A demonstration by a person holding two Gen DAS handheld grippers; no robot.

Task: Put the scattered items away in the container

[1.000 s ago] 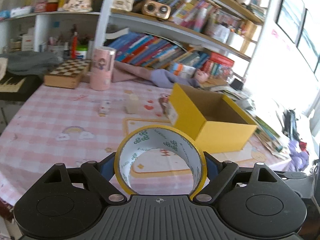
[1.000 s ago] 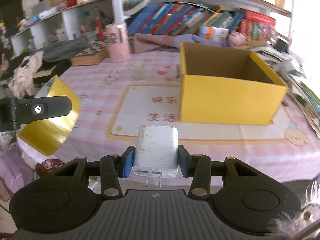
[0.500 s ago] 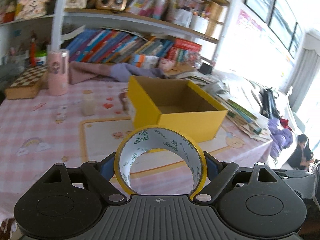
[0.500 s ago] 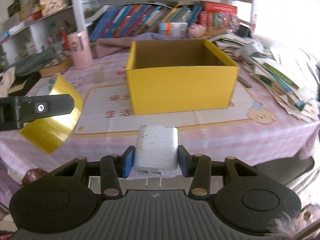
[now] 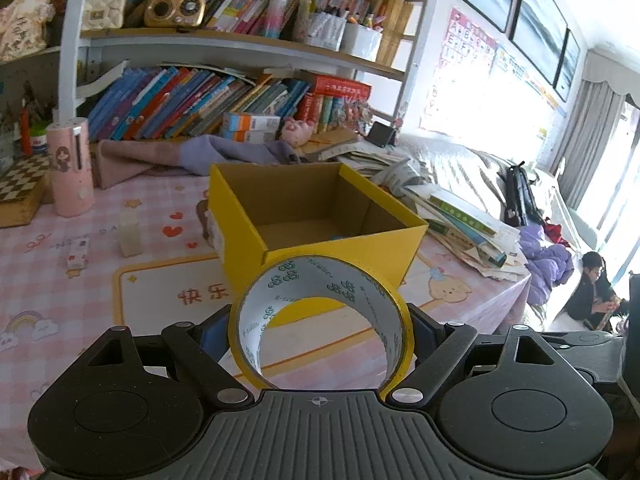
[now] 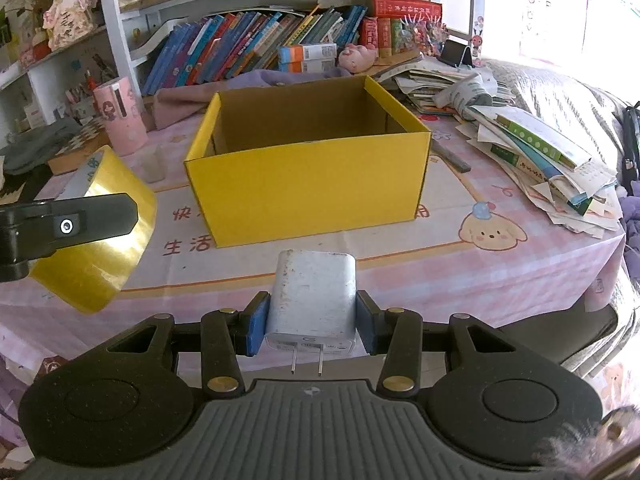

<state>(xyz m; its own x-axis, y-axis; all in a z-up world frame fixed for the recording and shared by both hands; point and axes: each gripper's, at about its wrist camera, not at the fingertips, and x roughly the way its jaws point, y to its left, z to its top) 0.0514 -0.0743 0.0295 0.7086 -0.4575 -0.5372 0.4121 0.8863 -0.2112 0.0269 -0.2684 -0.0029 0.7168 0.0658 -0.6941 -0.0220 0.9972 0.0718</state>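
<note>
The left claw (image 5: 320,320) is gripping the tape roll (image 5: 320,316) and the right claw (image 6: 311,322) is clamping the white charger (image 6: 314,294), both short of the yellow box (image 6: 308,184) on the desk (image 6: 460,272). The carry step is under way; next, each item needs positioning above the box opening before release.

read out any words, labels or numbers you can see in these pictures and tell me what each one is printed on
"快乐": orange characters on the table mat, left wrist view.
"生活": orange characters on the same mat, right wrist view.
Green logo and small print inside the tape roll: too small to read.
Print on the charger by its prongs: too small.
Book spines, red box, wall alphabet chart: blurred, unreadable.
Yellow box: no text visible.
</note>
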